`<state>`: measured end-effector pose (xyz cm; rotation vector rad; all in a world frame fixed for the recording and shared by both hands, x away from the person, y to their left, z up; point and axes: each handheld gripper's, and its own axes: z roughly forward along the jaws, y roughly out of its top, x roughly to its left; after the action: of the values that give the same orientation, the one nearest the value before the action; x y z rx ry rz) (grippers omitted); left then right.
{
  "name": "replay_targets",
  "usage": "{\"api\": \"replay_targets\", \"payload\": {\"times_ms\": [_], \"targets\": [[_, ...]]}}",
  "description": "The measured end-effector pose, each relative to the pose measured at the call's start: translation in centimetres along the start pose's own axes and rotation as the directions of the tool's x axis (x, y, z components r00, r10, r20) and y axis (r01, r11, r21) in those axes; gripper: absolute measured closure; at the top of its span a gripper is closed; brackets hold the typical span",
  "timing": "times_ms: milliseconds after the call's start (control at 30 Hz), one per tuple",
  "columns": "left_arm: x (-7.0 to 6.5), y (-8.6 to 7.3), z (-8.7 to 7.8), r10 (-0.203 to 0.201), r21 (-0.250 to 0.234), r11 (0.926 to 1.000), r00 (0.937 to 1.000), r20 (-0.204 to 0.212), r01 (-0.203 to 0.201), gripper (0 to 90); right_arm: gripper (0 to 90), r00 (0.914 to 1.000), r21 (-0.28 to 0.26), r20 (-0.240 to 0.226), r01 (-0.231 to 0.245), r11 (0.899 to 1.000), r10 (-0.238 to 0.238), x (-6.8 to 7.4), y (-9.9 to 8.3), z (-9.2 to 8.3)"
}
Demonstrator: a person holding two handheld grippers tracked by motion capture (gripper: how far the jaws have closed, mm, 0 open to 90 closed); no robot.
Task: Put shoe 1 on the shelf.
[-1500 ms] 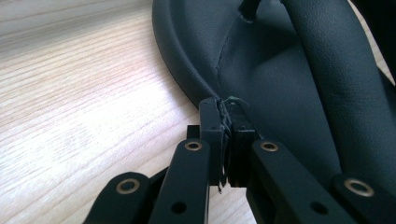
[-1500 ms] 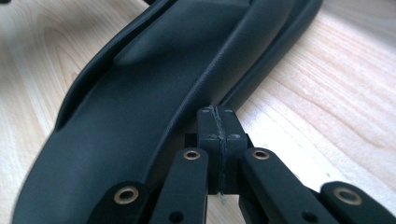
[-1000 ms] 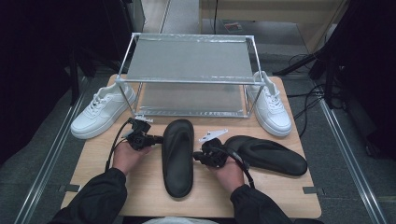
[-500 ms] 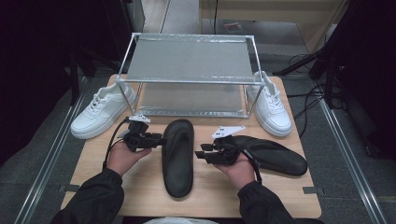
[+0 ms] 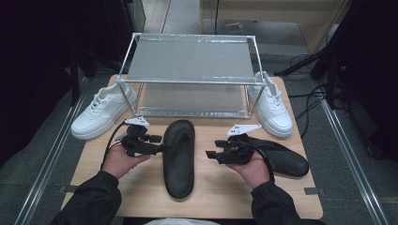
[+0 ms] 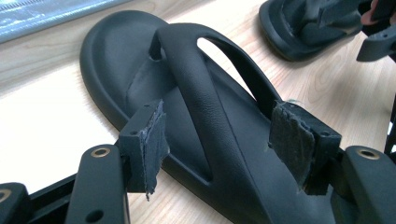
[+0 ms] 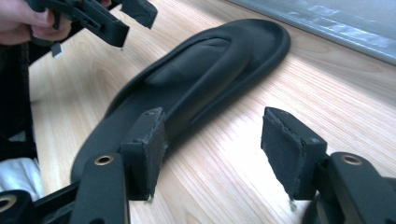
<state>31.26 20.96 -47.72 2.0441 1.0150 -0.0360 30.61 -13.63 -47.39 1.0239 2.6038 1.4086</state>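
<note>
While both tools, left tool and right tool, have just opened empty, the black sandal lies lengthwise between them, nearer the left.

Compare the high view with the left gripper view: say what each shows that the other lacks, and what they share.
High view alone: two white sneakers flanking a metal rack, plus the person's hands. Left gripper view alone: the left claw with its frayed pads, jaws open, astride the sandal's strap. Shared: the middle black sandal, the second sandal, the wooden table.
</note>
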Motion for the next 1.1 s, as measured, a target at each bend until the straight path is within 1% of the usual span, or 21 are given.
{"api": "replay_targets", "payload": {"times_ms": [67,133,167,200,233,300,367,467,633,667,733,767,800,833,933,967,1033,1067,1100], "targets": [[-0.2,0.0,-0.1,-0.001,-0.001,1.0,1.0,0.002,0.001,36.0,41.3,1.0,0.0,0.002,0.007,1.0,-0.007,-0.3,-0.2,-0.5],[-0.5,-0.1,-0.2,0.006,-0.006,1.0,1.0,0.004,-0.006,36.0,42.8,0.9999,0.003,0.001,0.016,1.0,-0.016,-0.6,-0.5,-1.0],[-0.5,-0.1,-0.2,0.006,-0.006,1.0,1.0,0.004,-0.006,36.0,42.8,0.9999,0.003,0.001,0.016,1.0,-0.016,-0.6,-0.5,-1.0],[-0.6,-0.1,-0.3,0.013,-0.008,0.9999,0.9998,0.013,-0.013,35.8,43.0,0.9997,0.001,0.007,0.025,1.0,-0.025,-0.8,-0.9,-1.6],[-0.6,-0.1,-0.3,0.013,-0.008,0.9999,0.9998,0.013,-0.013,35.6,43.6,0.9996,0.005,0.007,0.029,1.0,-0.029,-1.0,-1.0,-1.9],[-0.8,-0.1,-0.2,0.005,-0.013,0.9999,0.9996,0.027,-0.005,35.5,43.7,0.9998,0.009,0.005,0.019,1.0,-0.019,-1.1,-1.2,-2.4],[-0.9,-0.1,-0.2,0.01,-0.013,0.9999,0.9998,0.019,-0.01,35.5,43.6,0.9998,0.005,0.007,0.016,1.0,-0.016,-1.3,-1.4,-2.9],[-0.7,-0.1,-0.2,-0.016,0.008,0.9998,0.9999,0.004,0.016,36.1,43.9,0.9995,-0.002,0.016,0.026,1.0,-0.026,-1.7,-1.8,-3.7],[-0.6,-0.1,-0.4,-0.016,-0.001,0.9999,0.9998,0.005,0.016,37.1,46.1,0.999,-0.001,0.034,0.027,1.0,-0.027,-2.3,-2.5,-4.8],[-0.8,0.0,-0.4,-0.008,-0.001,1.0,1.0,0.005,0.008,37.1,46.9,0.9987,0.002,0.046,0.022,1.0,-0.022,-2.6,-2.9,-5.4],[-0.9,0.0,-0.3,-0.007,-0.002,1.0,1.0,0.005,0.007,37.1,47.0,0.9985,0.003,0.051,0.018,1.0,-0.018,-2.8,-3.1,-5.6],[-1.1,0.1,-0.2,0.003,-0.003,1.0,1.0,0.006,-0.003,37.1,47.0,0.9978,0.004,0.065,0.012,1.0,-0.012,-3.0,-3.5,-6.0],[-1.1,0.1,-0.2,0.003,-0.003,1.0,1.0,0.006,-0.003,37.0,47.0,0.9978,0.004,0.065,0.012,1.0,-0.012,-3.0,-3.5,-6.0],[-1.2,0.2,-0.2,0.012,0.001,0.9999,0.9998,0.012,-0.012,36.9,47.2,0.9967,0.004,0.08,0.015,1.0,-0.015,-3.3,-3.8,-6.3],[-1.4,0.2,-0.2,0.021,0.002,0.9998,0.9995,0.024,-0.021,37.2,48.6,0.995,0.007,0.1,0.006,1.0,-0.006,-3.6,-4.2,-6.9],[-1.8,0.2,-0.3,0.037,-0.009,0.9993,0.999,0.025,-0.037,37.4,49.2,0.9941,0.006,0.108,0.002,1.0,-0.003,-3.7,-4.3,-7.0],[-2.0,0.4,-0.5,0.044,-0.015,0.9989,0.9987,0.027,-0.044,37.6,49.6,0.9931,0.005,0.117,-0.009,1.0,0.008,-4.0,-4.6,-7.4],[-2.1,0.4,-0.4,0.042,-0.019,0.9989,0.9984,0.036,-0.042,37.7,50.0,0.9925,0.006,0.122,-0.011,1.0,0.01,-4.0,-4.8,-7.6],[-2.2,0.5,-0.4,0.048,-0.017,0.9987,0.9982,0.035,-0.047,37.6,50.1,0.992,0.006,0.126,-0.009,1.0,0.009,-4.1,-4.9,-7.7]]}}
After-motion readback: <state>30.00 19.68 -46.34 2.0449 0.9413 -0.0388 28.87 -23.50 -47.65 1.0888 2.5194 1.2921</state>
